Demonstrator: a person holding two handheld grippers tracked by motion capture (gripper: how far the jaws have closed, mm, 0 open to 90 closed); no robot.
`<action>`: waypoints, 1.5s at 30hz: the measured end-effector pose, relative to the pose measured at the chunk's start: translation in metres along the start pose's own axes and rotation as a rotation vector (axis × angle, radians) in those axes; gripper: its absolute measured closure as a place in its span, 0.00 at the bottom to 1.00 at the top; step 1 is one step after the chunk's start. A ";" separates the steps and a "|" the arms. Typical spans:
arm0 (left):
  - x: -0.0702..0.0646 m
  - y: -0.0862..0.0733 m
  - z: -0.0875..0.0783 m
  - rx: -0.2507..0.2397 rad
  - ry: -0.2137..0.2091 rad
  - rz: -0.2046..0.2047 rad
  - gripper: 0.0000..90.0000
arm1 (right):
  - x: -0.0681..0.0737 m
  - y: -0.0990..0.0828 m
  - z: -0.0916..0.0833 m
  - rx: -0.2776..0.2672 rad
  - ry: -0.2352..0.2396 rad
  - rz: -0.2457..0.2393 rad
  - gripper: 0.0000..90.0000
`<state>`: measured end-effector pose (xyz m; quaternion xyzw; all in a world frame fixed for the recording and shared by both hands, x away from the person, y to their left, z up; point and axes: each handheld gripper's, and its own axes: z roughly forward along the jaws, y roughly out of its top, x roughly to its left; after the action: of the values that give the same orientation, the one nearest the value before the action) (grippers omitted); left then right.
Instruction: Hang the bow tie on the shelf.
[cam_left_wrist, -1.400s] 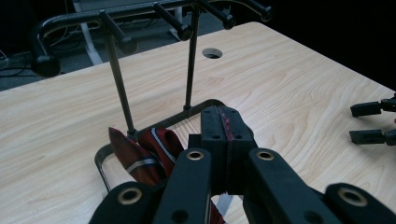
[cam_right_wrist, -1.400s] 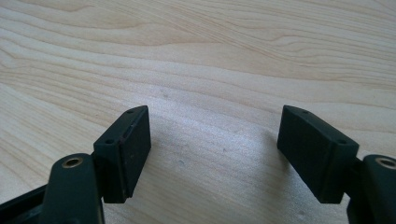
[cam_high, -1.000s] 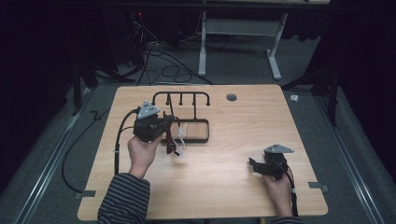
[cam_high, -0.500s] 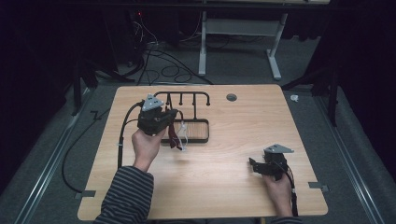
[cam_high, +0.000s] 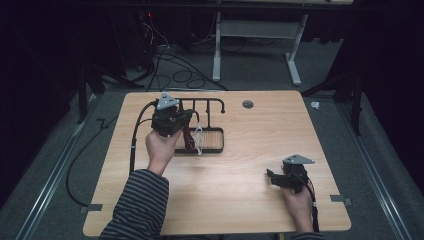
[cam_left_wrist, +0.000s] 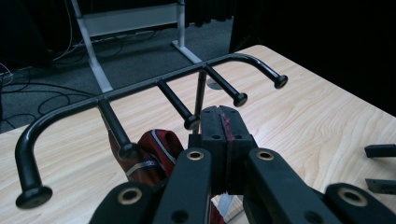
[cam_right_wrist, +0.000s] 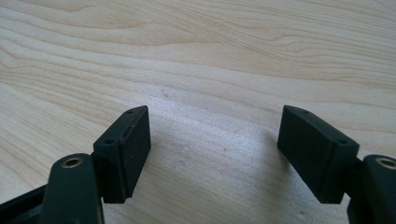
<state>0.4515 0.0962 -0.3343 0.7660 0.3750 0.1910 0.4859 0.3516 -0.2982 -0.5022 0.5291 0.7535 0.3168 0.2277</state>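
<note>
Fingers (cam_left_wrist: 219, 122) of the left gripper (cam_high: 170, 120) are pressed together on a thin strip of the red striped tie (cam_left_wrist: 152, 154), which hangs below them beside the black rack (cam_left_wrist: 140, 86); I judge it is held up there to be draped over one of the rack's pegs. To the right, on bare desk (cam_high: 260, 190), the right gripper (cam_high: 287, 177) rests low with its fingers (cam_right_wrist: 128, 149) spread and nothing between them, well apart from the tie, apparently just waiting.
</note>
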 end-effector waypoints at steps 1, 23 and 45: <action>0.000 0.001 0.001 0.003 0.003 0.002 1.00 | 0.000 0.000 0.000 0.000 0.000 0.000 0.30; 0.018 0.009 0.025 0.016 0.079 -0.038 1.00 | 0.000 0.000 0.000 0.000 0.001 -0.001 0.30; 0.015 0.009 0.015 0.028 0.079 -0.008 0.89 | 0.000 0.000 0.000 0.000 0.001 -0.001 0.30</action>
<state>0.4745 0.0966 -0.3343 0.7629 0.3997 0.2139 0.4609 0.3516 -0.2982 -0.5022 0.5285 0.7539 0.3172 0.2275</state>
